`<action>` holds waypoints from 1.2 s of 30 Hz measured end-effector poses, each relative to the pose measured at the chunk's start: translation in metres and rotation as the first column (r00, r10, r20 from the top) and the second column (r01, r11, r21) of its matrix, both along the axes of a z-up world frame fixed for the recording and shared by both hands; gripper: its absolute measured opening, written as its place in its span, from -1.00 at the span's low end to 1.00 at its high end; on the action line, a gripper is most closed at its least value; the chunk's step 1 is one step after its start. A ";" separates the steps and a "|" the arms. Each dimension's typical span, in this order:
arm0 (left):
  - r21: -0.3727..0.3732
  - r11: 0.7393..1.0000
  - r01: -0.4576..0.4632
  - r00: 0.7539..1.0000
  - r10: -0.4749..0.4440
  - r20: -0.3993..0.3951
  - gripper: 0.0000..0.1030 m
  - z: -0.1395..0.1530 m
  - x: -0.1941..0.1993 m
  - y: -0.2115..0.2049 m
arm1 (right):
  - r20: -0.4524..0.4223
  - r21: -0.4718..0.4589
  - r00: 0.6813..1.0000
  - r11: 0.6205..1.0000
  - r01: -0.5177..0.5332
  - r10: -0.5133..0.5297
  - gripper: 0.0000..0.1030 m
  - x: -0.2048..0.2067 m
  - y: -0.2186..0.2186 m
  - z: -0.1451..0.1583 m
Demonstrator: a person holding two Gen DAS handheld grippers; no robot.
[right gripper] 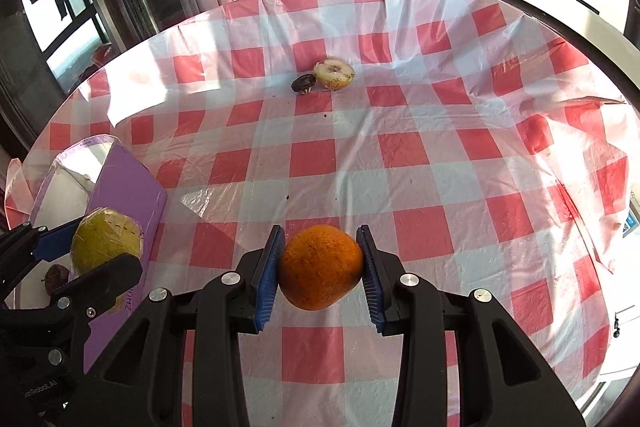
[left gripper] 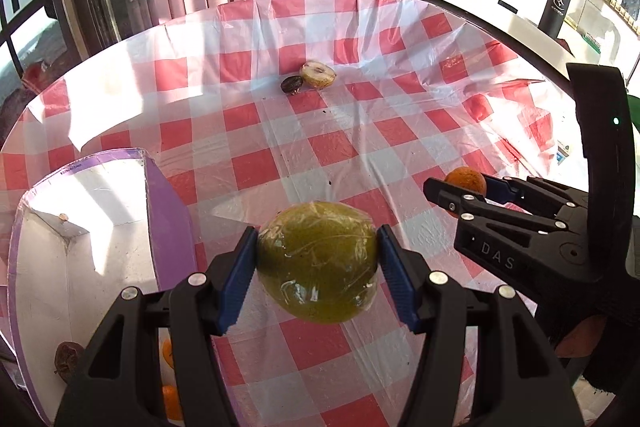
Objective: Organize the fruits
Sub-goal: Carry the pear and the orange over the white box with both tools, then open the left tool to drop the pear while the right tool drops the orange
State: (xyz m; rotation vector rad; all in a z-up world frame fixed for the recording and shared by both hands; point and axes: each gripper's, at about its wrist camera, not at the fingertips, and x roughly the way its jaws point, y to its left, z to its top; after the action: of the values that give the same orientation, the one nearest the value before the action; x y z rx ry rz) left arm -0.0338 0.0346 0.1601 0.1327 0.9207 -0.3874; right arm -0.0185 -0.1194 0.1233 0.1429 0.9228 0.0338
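My left gripper (left gripper: pixel 316 267) is shut on a large green fruit wrapped in clear film (left gripper: pixel 317 261), held above the checked tablecloth just right of a purple-edged box (left gripper: pixel 164 211). The same green fruit (right gripper: pixel 106 241) shows at the left of the right wrist view. My right gripper (right gripper: pixel 320 267) is shut on an orange (right gripper: pixel 320 267), lifted off the cloth; in the left wrist view the right gripper (left gripper: pixel 464 189) appears at the right with the orange (left gripper: pixel 466 179). Inside the box lie a dark wrinkled fruit (left gripper: pixel 68 355) and oranges (left gripper: pixel 170 399), partly hidden by my fingers.
A pale half fruit (left gripper: pixel 318 75) and a small dark fruit (left gripper: pixel 292 84) lie together toward the far side of the round table (right gripper: pixel 440 167). Curtains and windows stand behind the table. A black bottle (left gripper: pixel 556 7) is on a counter at the back right.
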 end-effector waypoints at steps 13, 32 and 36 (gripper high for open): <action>-0.001 0.998 -0.058 0.996 0.058 0.073 0.16 0.021 -0.013 0.073 | 0.056 -0.004 0.996 0.997 -0.076 0.076 -0.31 -0.020 0.074 0.016; 0.005 0.963 -0.270 0.962 0.270 0.034 0.17 -0.006 -0.014 0.211 | 0.061 -0.118 0.894 0.893 -0.435 0.444 -0.31 -0.025 0.228 0.022; 0.031 0.952 -0.306 0.952 0.305 0.016 0.17 -0.018 -0.017 0.231 | 0.029 -0.140 0.852 0.846 -0.515 0.523 -0.31 -0.030 0.254 0.014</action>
State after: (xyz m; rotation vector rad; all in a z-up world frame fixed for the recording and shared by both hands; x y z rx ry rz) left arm -0.0510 0.2660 0.1424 0.0208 0.9194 -0.0837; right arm -0.0481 0.1346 0.1375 -0.2326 0.8723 0.4826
